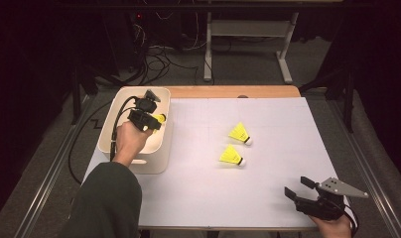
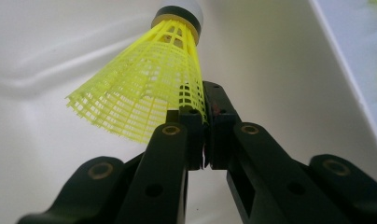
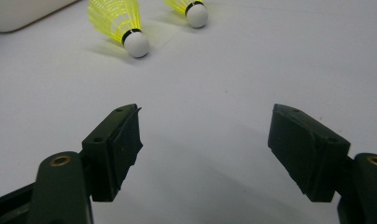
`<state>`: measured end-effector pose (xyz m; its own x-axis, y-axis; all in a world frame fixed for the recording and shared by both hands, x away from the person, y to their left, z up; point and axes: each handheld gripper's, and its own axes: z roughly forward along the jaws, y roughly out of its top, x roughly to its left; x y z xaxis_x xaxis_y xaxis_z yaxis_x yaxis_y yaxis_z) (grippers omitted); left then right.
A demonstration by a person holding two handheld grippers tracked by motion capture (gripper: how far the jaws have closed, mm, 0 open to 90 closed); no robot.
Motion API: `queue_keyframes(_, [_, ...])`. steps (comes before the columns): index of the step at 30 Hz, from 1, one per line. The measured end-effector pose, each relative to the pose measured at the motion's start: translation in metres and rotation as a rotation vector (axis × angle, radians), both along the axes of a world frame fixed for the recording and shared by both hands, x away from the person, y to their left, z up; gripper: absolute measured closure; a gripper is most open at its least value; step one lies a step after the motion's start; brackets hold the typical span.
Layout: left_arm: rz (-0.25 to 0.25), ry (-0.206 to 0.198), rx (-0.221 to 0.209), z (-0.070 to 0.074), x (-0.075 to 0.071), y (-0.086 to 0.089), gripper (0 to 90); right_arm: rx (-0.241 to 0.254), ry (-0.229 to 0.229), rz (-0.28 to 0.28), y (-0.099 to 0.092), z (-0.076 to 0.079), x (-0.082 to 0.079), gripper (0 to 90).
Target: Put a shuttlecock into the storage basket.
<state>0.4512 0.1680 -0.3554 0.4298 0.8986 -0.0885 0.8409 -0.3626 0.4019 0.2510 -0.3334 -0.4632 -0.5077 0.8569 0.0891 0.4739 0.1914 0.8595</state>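
My left gripper (image 1: 156, 119) hangs over the white bin (image 1: 161, 148) at the table's left, shut on the skirt edge of a yellow shuttlecock (image 2: 149, 88) whose white cork points away, down into the bin. In the left gripper view my left gripper (image 2: 206, 122) pinches the yellow mesh between its black pads. Two more yellow shuttlecocks lie on the white mat: one (image 1: 239, 133) farther off, one (image 1: 232, 156) nearer. My right gripper (image 1: 298, 187) rests open near the front right edge with nothing between its jaws; its view shows the nearer shuttlecock (image 3: 119, 23) and the farther one (image 3: 190, 8) ahead.
The white mat (image 1: 268, 173) covers most of the table, with a wooden strip (image 1: 228, 91) at the far edge. A metal table frame (image 1: 248, 49) and cables stand on the floor beyond. Rails run along both sides.
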Motion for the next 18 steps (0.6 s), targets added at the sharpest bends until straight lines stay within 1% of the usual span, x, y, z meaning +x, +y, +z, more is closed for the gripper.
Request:
queue_keyframes(4, [-0.003,0.009,0.009,-0.0022,0.0008,-0.0013,86.8,0.001,0.000,-0.001,0.0000,0.0001,-0.0002,25.9])
queue_keyframes(10, [-0.007,0.009,0.024,-0.0033,0.0012,-0.0031,85.8,-0.001,0.001,-0.002,0.0003,0.0000,-0.0002,25.9])
queue_keyframes(13, [-0.004,0.000,0.020,-0.0019,0.0005,-0.0023,81.1,-0.001,0.002,-0.002,0.0007,0.0000,-0.0002,25.9])
queue_keyframes(15, [-0.003,-0.001,0.013,-0.0004,-0.0007,-0.0014,79.6,-0.001,0.002,-0.003,0.0007,0.0000,0.0000,25.9])
queue_keyframes(18, [-0.003,-0.009,0.010,0.0013,-0.0019,-0.0004,72.8,0.000,0.001,-0.001,0.0006,0.0000,0.0000,25.9])
